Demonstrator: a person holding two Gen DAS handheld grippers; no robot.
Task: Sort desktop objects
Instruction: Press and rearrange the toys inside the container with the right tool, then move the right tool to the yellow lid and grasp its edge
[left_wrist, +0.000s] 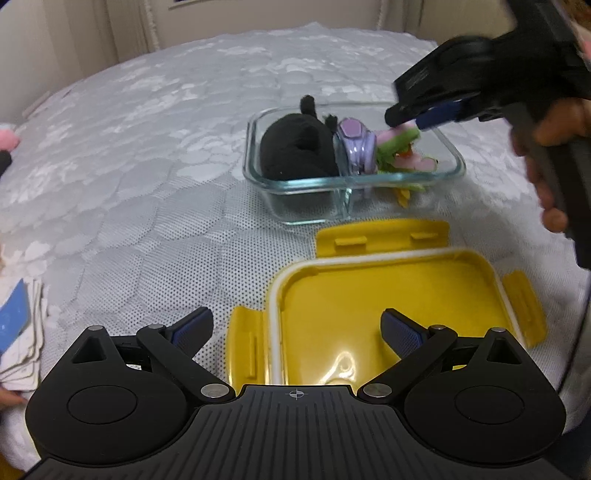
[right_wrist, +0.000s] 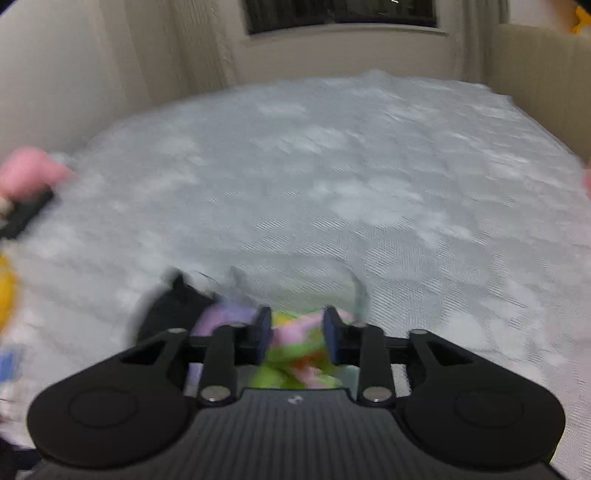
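Pink-and-green toy (right_wrist: 295, 350) lies in the glass container's (left_wrist: 452, 158) right compartment, directly under the right hand-held gripper (right_wrist: 297, 328), jaws parted, not pressing. Looks soft, light; pinch its middle. Left hand-held gripper (left_wrist: 297, 332) open, empty, above yellow lid (left_wrist: 388, 295).

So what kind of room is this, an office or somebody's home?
Most likely a home, probably a bedroom: the work surface looks like a quilted white mattress rather than a desk, with pale curtains and a dark window behind it. A glass food container and its yellow lid fit a household too.
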